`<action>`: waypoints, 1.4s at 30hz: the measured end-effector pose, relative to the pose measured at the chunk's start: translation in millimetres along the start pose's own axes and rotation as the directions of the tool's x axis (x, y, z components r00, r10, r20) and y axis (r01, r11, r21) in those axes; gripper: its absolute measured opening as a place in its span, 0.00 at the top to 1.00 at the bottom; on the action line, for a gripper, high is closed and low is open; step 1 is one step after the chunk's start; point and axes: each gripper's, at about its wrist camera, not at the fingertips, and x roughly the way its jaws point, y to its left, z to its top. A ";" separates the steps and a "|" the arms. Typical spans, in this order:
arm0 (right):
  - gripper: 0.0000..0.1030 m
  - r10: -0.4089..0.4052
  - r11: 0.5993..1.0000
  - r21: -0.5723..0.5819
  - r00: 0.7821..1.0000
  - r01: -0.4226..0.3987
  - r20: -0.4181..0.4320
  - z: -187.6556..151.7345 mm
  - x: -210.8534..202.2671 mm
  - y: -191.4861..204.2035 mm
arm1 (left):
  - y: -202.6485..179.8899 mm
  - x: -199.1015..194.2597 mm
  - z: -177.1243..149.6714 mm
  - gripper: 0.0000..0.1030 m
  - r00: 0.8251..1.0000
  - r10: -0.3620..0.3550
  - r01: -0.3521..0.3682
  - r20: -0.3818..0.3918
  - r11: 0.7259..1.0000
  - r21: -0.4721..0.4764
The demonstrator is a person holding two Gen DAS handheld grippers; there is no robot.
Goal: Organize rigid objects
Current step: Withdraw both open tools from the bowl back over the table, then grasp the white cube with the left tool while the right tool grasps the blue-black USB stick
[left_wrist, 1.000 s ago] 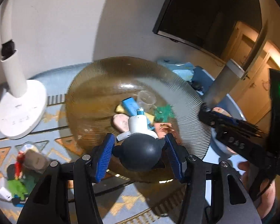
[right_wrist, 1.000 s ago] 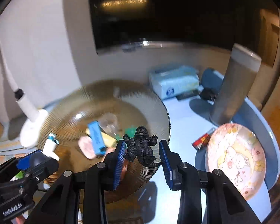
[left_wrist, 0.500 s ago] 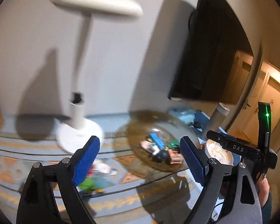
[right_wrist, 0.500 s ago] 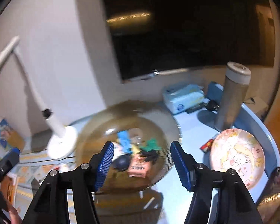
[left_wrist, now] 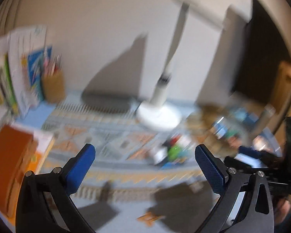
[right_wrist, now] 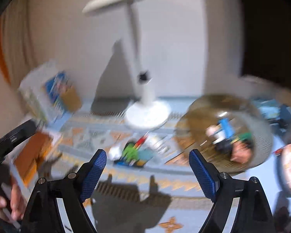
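Right wrist view shows both the right gripper (right_wrist: 147,171) and left gripper (left_wrist: 144,167) now wide open and empty, their 2 toys dropped into the ribbed amber glass bowl (right_wrist: 261,120) at centre right, leaving the small toy pile (right_wrist: 133,153) at lower centre to collect next.

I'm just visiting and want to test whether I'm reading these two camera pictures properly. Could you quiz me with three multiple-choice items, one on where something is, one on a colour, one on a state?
1. In the right wrist view, where does the ribbed glass bowl sit relative to the white lamp base?
A. To its right
B. To its left
C. On top of it

2. What colour are the pads on the jaws?
A. Red
B. Blue
C. White

3. What state is the right gripper in?
A. Shut on a toy
B. Open and holding nothing
C. Shut on the lamp

Answers:
1. A: the bowl lies right of the lamp base on the patterned mat.
2. B: both pads are blue.
3. B: its jaws stand wide apart with only the table between them; the left gripper is open too.
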 end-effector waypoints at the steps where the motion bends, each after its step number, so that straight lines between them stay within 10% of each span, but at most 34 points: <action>1: 0.17 0.004 1.000 -0.001 1.000 -0.004 -0.013 -8.8 12.5 -1.1 | 5.0 14.7 -11.9 0.01 0.999 0.024 -0.024 -0.034 1.000 0.007; 16: 0.17 0.012 0.998 0.068 0.990 -0.003 -0.144 -55.4 72.0 -16.1 | 12.1 76.1 -54.6 0.01 0.977 0.031 -0.027 -0.211 0.999 0.024; 28: 0.17 0.018 0.974 -0.204 0.938 -0.094 -0.346 -7.7 105.5 -9.4 | -44.0 152.9 -6.0 0.01 0.958 0.050 0.002 -0.282 0.983 0.184; 38: 0.16 0.257 0.957 -0.053 0.922 -0.284 -0.290 -8.7 139.6 1.6 | 27.5 145.2 -7.6 0.05 0.945 0.148 -0.129 -0.290 0.988 0.083; 42: 0.25 0.370 0.904 -0.095 0.875 -0.417 -0.311 -13.2 130.2 27.4 | 42.9 142.3 -7.6 0.05 0.943 0.025 -0.024 -0.333 1.000 0.009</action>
